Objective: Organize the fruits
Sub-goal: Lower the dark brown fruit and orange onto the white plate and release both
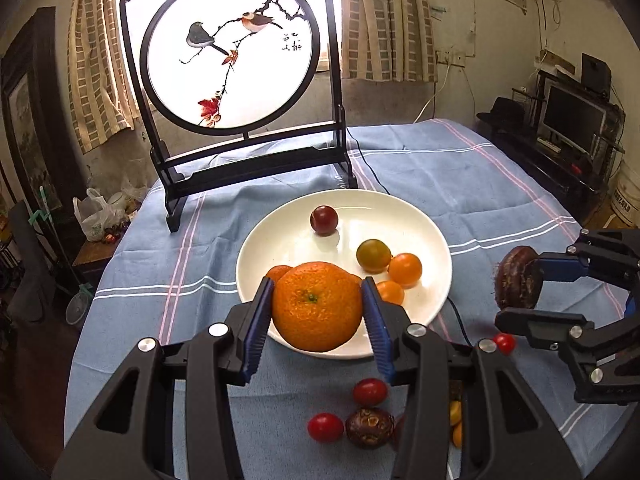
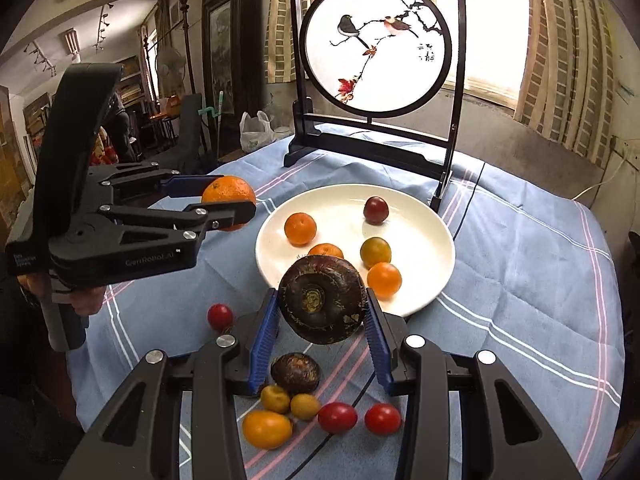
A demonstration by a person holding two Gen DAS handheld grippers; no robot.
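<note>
Daylight glares through a window (image 1: 332, 8) at twelve o'clock behind a black-framed round bird screen (image 1: 232, 56), brick-patterned curtains (image 1: 384, 20) flanking it, a stained wall (image 1: 472, 20) and a monitor (image 1: 574, 118) at two o'clock, a dark framed picture (image 1: 28, 120) at nine o'clock

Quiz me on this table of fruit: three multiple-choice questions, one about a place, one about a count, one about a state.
1. Where does the round painted bird screen stand?
A. behind the white round plate
B. on the plate
C. under the blue striped cloth

2. How many fruits lie on the plate?
A. two
B. five
C. eight

3. What does the left gripper hold?
A. nothing
B. a red tomato
C. a large orange mandarin

Answers:
1 A, its black stand rests on the cloth beyond the plate.
2 B, the right wrist view shows five.
3 C, both blue pads press its sides.
</note>
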